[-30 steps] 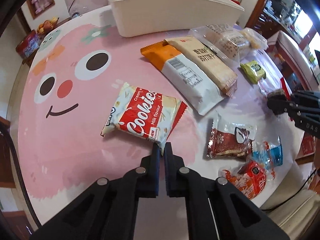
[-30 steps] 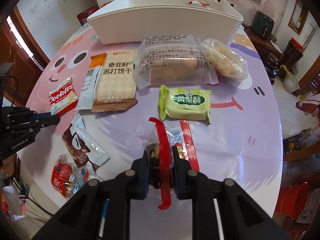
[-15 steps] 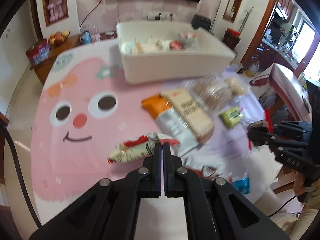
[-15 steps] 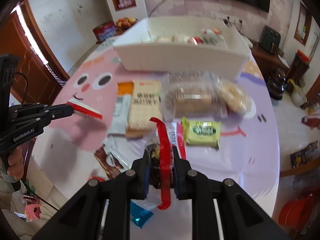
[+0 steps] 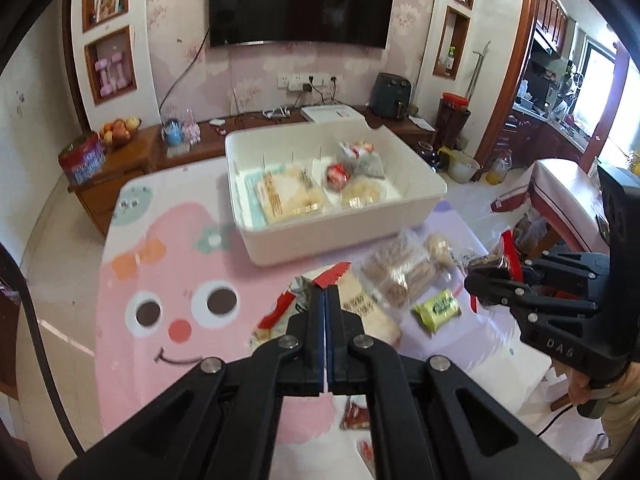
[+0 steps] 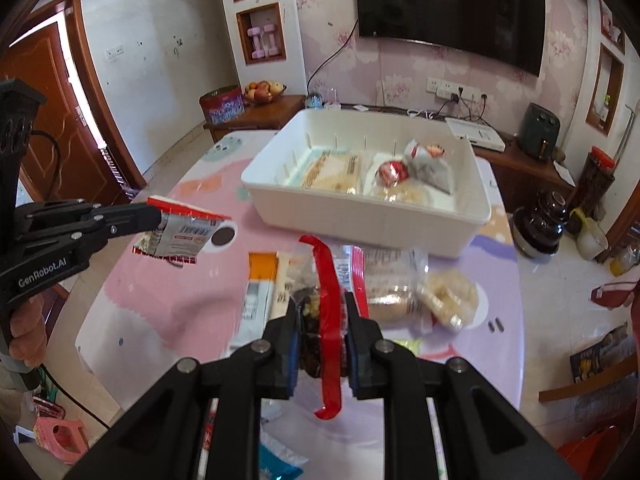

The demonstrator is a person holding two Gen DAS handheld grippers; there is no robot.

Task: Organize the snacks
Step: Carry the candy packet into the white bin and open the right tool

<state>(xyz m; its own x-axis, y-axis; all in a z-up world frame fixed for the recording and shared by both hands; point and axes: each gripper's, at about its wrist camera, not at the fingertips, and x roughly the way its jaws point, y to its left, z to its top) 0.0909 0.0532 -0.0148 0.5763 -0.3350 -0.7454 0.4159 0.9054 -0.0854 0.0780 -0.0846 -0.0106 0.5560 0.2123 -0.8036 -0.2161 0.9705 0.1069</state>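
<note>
Left hand-held gripper [image 6: 158, 216] is pinched on the end seam of a cookie packet [image 6: 182, 234], red and white, barcode side showing, hanging in the air over the pink part of the table [image 5: 132, 240]. In the left wrist view its two fingers are pressed tight together with only the packet's crinkled red edge poking out past the tips. Right hand-held gripper [image 6: 322, 320] is clamped on a clear snack bag [image 6: 312, 308] with a dark brown filling and a bright red strip running down its front (strip curls out below the fingers); this one is lifted off the table too.

White bin [image 6: 360, 220] sits at the far side of the table, open top, with thin divider slots along its wall. Inside: a flat pale-yellow cracker pack, a round red-wrapped piece, a grey-white pouch, some pale round cakes.

Loose on the table in front of the bin: an orange-and-white wrapper [image 6: 258, 280], a beige cracker pack [image 5: 360, 300], a clear bag of bread rolls [image 5: 400, 276], a small green packet [image 5: 438, 308]. The table cover shows a pink cartoon face. A person's fingers wrap each gripper handle at the frame edges.
</note>
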